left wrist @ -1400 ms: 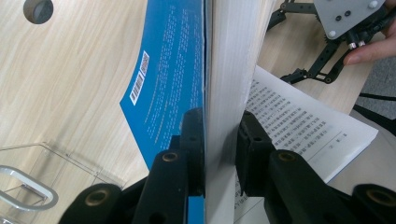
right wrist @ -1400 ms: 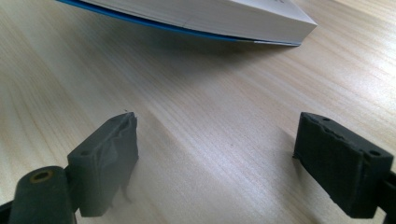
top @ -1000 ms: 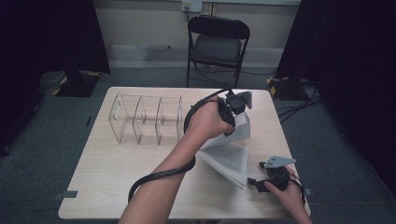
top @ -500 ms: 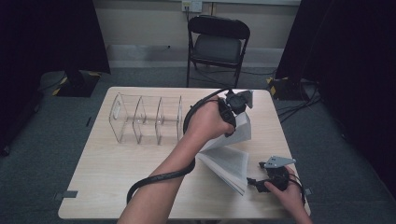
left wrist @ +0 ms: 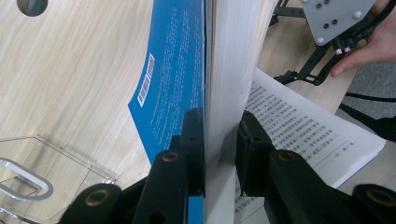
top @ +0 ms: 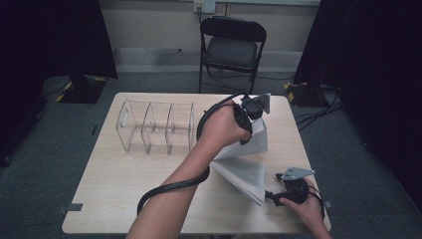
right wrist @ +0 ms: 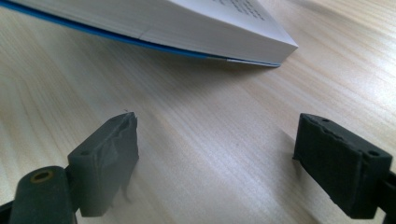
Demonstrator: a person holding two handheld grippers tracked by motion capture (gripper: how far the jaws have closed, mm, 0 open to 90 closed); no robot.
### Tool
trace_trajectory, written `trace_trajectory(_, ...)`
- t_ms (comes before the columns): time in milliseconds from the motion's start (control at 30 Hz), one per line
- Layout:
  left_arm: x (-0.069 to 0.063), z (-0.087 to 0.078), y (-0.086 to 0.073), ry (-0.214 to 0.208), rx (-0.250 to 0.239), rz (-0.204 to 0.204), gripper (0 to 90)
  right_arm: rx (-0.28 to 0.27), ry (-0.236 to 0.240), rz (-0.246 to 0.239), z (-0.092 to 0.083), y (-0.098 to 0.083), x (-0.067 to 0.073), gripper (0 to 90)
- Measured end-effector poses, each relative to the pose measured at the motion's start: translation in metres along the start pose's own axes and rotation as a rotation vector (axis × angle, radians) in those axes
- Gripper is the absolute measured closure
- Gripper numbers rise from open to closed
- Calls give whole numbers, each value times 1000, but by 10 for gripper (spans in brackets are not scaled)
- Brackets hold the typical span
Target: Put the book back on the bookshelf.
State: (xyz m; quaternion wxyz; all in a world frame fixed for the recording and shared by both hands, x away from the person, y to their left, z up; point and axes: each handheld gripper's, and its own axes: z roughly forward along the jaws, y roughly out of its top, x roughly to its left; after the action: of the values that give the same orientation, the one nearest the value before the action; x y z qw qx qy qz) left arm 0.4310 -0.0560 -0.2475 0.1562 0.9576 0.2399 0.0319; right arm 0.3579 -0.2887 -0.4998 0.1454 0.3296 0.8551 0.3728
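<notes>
The left hand-held gripper [left wrist: 219,154] clamps the open book's [top: 244,164] raised half upright; the right hand-held gripper [right wrist: 215,163] gapes, released.

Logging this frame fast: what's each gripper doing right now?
Left gripper: shut on the raised half of the open book.
Right gripper: open, holding nothing, jaws near the book's lower half on the table.

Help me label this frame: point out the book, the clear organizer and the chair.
book [top: 246,172]: high view, on the open printed page lying on the table.
clear organizer [top: 155,128]: high view, on a middle divider wall.
chair [top: 230,51]: high view, on the dark seat.
</notes>
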Motion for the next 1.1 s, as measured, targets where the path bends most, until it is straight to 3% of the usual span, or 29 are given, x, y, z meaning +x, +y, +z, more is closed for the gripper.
trace_trajectory(67, 1, 0, 0, -2, -3, -1, 755, -13, -8, 3, -1, -1, 1, 142)
trace_trajectory(200, 1, 1, 1, -10, -3, -13, 755, -86, 26, 51, -8, 1, 4, 141)
trace_trajectory(333, 0, 1, 2, -6, 3, -7, 754, -83, 34, 27, -5, 5, 10, 141)
trace_trajectory(467, 0, 1, 2, -11, 2, -3, 755, -121, 48, 34, -1, 11, 17, 141)
trace_trajectory(633, -2, 2, 1, -5, -1, 7, 754, -203, 42, 64, -4, 21, 22, 140)
trace_trajectory(700, -4, 3, 1, -6, -4, 3, 754, -211, 23, 55, -5, 24, 24, 140)
trace_trajectory(867, -6, 5, 0, -19, 3, 5, 754, -263, 30, 65, -9, 30, 26, 140)
trace_trajectory(1033, -7, 5, 1, -13, 9, 20, 754, -296, 17, 88, -12, 33, 23, 138)
trace_trajectory(1100, -10, 6, 1, -6, 11, 35, 755, -303, 18, 77, -12, 35, 22, 137)
